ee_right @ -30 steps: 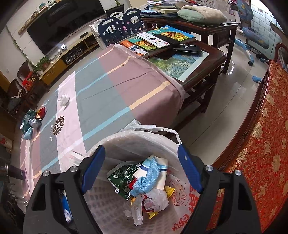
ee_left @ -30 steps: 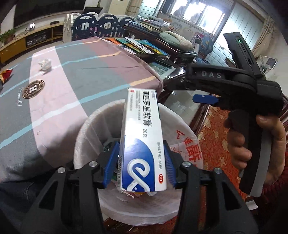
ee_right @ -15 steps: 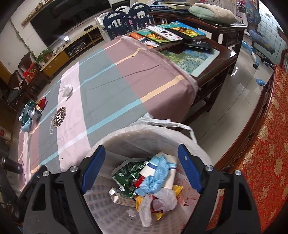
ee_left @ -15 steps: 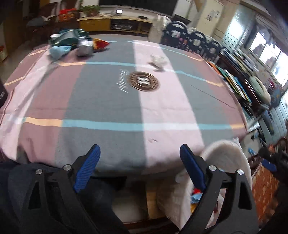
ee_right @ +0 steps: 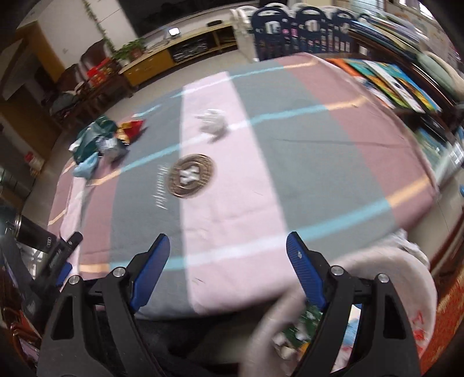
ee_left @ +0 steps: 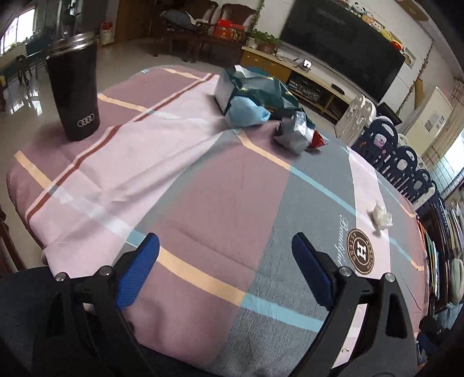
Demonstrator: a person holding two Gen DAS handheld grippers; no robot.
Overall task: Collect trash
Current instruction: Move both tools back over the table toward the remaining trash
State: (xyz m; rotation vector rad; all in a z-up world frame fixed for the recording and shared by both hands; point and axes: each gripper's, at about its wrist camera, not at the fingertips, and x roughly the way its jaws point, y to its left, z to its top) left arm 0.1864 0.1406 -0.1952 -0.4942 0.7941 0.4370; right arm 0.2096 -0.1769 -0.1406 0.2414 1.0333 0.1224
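Note:
My left gripper (ee_left: 224,242) hangs over the near edge of the striped tablecloth (ee_left: 203,185), its jaws opening with nothing between them. Far across the cloth lies a trash pile: a green bag (ee_left: 255,87), a light blue wad (ee_left: 246,113), a silver foil wrapper (ee_left: 294,133) and a red wrapper (ee_left: 317,141). A crumpled white tissue (ee_left: 382,216) lies to the right. My right gripper (ee_right: 228,239) is open and empty above the cloth's near edge, with the tissue (ee_right: 213,123) beyond it. The white-lined bin (ee_right: 391,278) with trash inside sits at the lower right.
A black tumbler (ee_left: 74,90) stands at the table's far left corner. Books and magazines (ee_right: 397,84) cover a wooden side table on the right. Blue and white chairs (ee_right: 301,26) stand behind. A round brown logo (ee_right: 191,175) marks the cloth's middle.
The left gripper let go of the ointment box over the bin, opened wide and swung left over the table. The right gripper swung from above the bin to the table edge.

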